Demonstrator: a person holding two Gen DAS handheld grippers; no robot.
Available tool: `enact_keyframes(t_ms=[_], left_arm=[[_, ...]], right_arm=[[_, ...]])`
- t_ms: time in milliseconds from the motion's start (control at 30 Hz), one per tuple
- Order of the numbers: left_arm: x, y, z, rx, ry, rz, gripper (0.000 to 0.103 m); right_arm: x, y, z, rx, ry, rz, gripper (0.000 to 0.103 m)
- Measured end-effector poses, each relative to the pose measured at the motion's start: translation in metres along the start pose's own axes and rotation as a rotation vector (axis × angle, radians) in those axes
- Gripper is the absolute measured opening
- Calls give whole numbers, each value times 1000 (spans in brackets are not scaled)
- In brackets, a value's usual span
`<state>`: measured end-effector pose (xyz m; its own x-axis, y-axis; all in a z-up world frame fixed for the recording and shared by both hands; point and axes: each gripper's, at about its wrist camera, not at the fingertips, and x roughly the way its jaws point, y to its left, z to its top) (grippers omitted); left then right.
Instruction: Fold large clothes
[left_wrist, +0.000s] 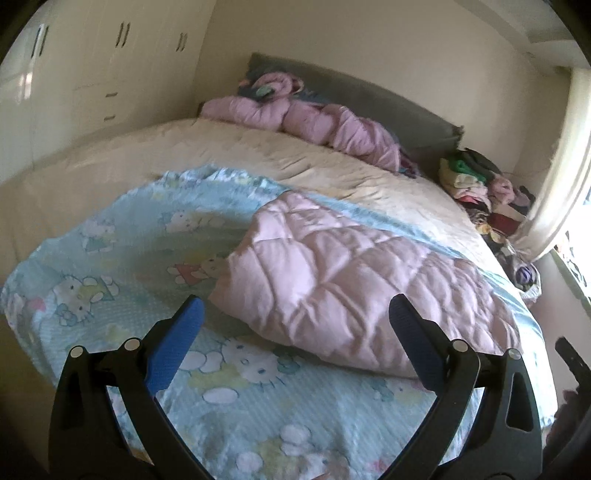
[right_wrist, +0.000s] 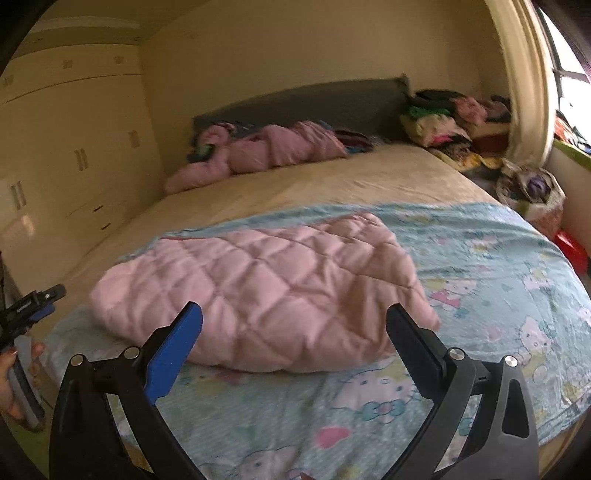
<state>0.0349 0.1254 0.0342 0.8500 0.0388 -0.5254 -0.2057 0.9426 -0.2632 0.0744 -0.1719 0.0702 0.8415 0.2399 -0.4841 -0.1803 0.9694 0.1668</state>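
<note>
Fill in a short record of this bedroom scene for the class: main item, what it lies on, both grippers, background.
main item: pink quilted padded garment, folded into a bundle
lies on: light blue cartoon-print blanket spread over the cream bed
left gripper: fingers open, holding nothing
right gripper: fingers open, holding nothing
background: crumpled pink bedding at the grey headboard

A wide bed (right_wrist: 332, 184) with a cream cover and a dark grey headboard (right_wrist: 303, 103) carries everything. A light-blue cartoon-print blanket (right_wrist: 480, 266) is spread flat over its near end, with a folded pink quilted garment (right_wrist: 258, 288) lying on it. Against the headboard sits a rumpled pink quilt (right_wrist: 266, 151).
</note>
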Motion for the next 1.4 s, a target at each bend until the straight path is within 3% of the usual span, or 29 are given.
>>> enact_keyframes(t_ms=[333, 700, 1400], left_arm=[[-46, -44, -35, 97, -39, -70, 94], [-49, -64, -78, 141, -3, -63, 94], [-45, -65, -80, 167, 13, -21, 94]], right_arm=[[-29, 33, -20, -57, -23, 40, 99], [-40, 45, -64, -146, 10, 19, 99], [-28, 44, -63, -117, 35, 53, 99]])
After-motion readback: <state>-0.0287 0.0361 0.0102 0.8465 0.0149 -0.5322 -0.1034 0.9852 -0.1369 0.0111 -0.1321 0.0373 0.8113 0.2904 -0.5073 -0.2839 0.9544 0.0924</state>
